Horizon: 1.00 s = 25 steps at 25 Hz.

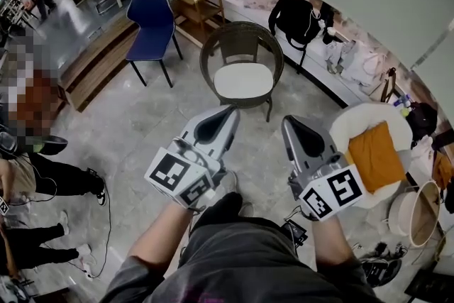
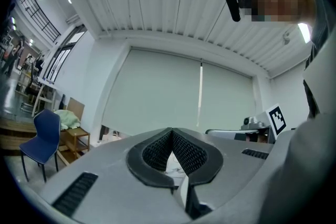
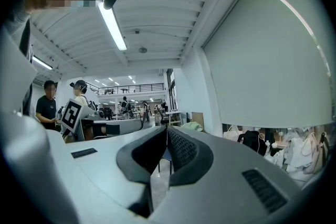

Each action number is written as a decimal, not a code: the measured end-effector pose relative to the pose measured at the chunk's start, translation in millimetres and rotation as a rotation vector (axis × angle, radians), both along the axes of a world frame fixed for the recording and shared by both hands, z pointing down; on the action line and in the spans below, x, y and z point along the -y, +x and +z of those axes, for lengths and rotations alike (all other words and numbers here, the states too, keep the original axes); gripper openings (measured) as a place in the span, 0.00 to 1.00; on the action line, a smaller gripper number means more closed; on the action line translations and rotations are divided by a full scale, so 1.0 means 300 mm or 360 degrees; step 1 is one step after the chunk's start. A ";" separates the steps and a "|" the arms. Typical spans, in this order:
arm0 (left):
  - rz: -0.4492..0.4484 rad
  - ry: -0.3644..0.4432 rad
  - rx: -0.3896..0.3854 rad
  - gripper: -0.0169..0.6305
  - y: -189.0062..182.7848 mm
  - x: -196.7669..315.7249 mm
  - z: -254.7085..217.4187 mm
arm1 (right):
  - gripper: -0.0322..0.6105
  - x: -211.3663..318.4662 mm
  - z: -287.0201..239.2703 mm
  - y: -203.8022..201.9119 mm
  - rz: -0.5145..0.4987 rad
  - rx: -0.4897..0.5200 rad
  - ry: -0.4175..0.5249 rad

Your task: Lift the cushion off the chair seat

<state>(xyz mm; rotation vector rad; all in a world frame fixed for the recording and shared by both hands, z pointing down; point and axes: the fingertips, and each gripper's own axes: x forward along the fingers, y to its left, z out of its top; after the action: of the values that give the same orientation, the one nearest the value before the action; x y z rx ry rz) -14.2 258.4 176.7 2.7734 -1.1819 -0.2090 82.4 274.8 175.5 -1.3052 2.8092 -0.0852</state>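
Two grippers: my left gripper (image 1: 228, 113) and right gripper (image 1: 289, 123) are held level in front of me, side by side, touching nothing.
Left fingers (image 2: 190, 153): tips pressed together, nothing between them.
Right fingers (image 3: 181, 150): together as well, and empty.
Cushion: the flat round white cushion (image 1: 243, 80) lies on the seat of the dark brown woven wicker chair (image 1: 240, 26), dead ahead on the floor and well apart from both grippers.
Other seat: to my right, a round white fluffy chair (image 1: 347, 120) carries an orange square cushion (image 1: 374, 156). I take the white one as my target because I'm squared up to it.
Step in hand: the approach, as I read it; the cushion looks untouched.
Doing it well: I'd spread both pairs of fingers before arriving, tip them down, and come in at the open front of the seat, since the wicker back wraps the rest. I'd pinch the cushion's front edge at two spread points, clear of the weave, then raise it straight up.
Watch-out: a soft pad will likely sag between grips, so I'd lift evenly.
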 end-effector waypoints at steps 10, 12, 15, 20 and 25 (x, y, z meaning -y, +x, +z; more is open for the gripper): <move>0.0015 -0.0033 -0.0015 0.04 -0.023 0.192 0.037 | 0.07 0.190 0.041 -0.013 0.0030 -0.0007 -0.0029; 0.0014 -0.0045 -0.0018 0.04 -0.038 0.237 0.053 | 0.07 0.231 0.053 -0.028 0.0032 -0.0005 -0.0034; 0.0015 -0.0063 -0.0023 0.04 -0.054 0.302 0.074 | 0.07 0.297 0.066 -0.043 0.0036 -0.0004 -0.0043; 0.0008 -0.0084 -0.0032 0.04 -0.091 0.415 0.095 | 0.07 0.411 0.085 -0.086 0.0028 -0.0017 -0.0066; 0.0008 -0.0095 -0.0037 0.04 -0.129 0.525 0.104 | 0.07 0.522 0.093 -0.125 0.0022 -0.0029 -0.0080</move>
<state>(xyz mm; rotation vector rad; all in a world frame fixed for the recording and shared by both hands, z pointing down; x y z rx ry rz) -52.9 100.9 207.9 2.7151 -1.1564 -0.2016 44.9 118.4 203.6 -1.3426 2.8306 -0.1447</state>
